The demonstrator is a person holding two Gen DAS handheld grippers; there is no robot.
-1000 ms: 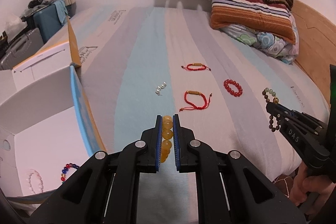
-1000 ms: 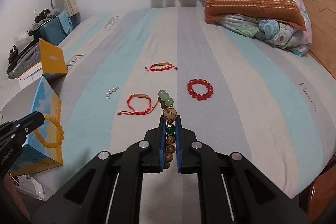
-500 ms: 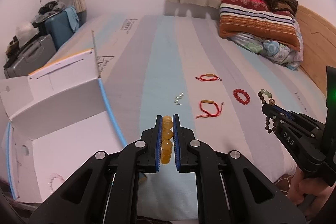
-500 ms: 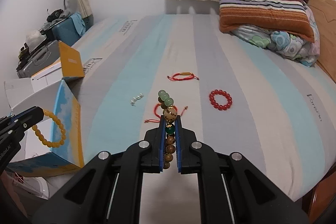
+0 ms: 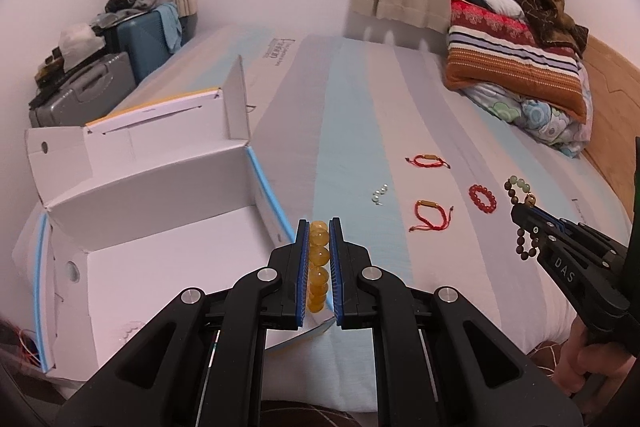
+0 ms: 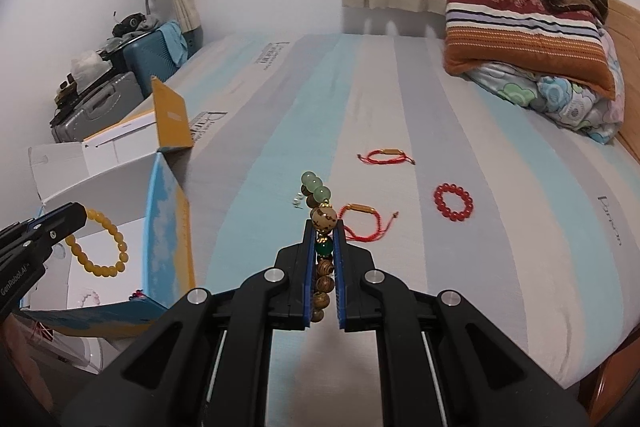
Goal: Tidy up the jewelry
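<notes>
**Two bracelets in transit over a striped bed**

Striped bed point(image 6: 460, 131), open white box point(image 5: 160, 259) at its near left edge. Near: left gripper point(image 5: 319, 259) clenched on the amber bead bracelet point(image 6: 98, 245), its loop hanging over the box; right gripper point(image 6: 323, 259) clamped on the wood-and-jade bracelet point(image 6: 320, 223). Farther: red cord bracelet point(image 6: 362, 223), pearl piece point(image 5: 379, 194), red bead bracelet point(image 6: 454, 201), second cord bracelet point(image 6: 386, 155). Risk: a release too near the box's right wall could drop the beads outside it.
</notes>
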